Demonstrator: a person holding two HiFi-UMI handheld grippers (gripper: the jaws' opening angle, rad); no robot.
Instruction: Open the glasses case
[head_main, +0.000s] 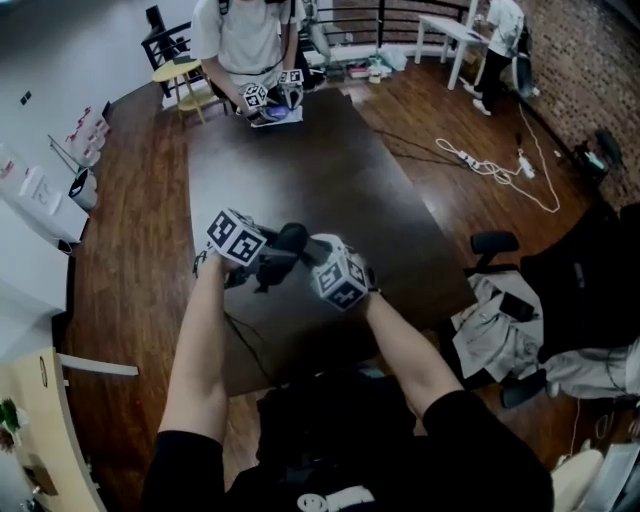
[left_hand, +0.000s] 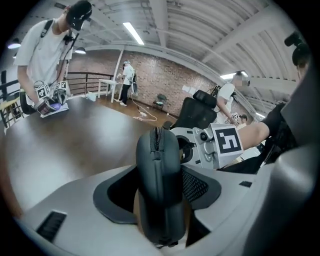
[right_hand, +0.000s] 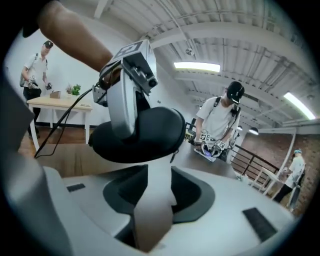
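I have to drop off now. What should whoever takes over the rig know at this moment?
Left gripper: clamped on the glasses case, held up above the dark table.
Right gripper: jaws right at the case's edge, grip unclear.
Zipper: closed along the visible edge.
Done: case picked up.
Left: catch the zipper pull, unzip, lift the lid.

2 forearms converge ahead, left gripper (head_main: 280, 255) clamped wide, right gripper (head_main: 308, 250) pinched narrow, tips meeting.

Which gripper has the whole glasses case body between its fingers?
The left gripper: the glasses case stands edge-on between its fingers; the right gripper comes at one end.
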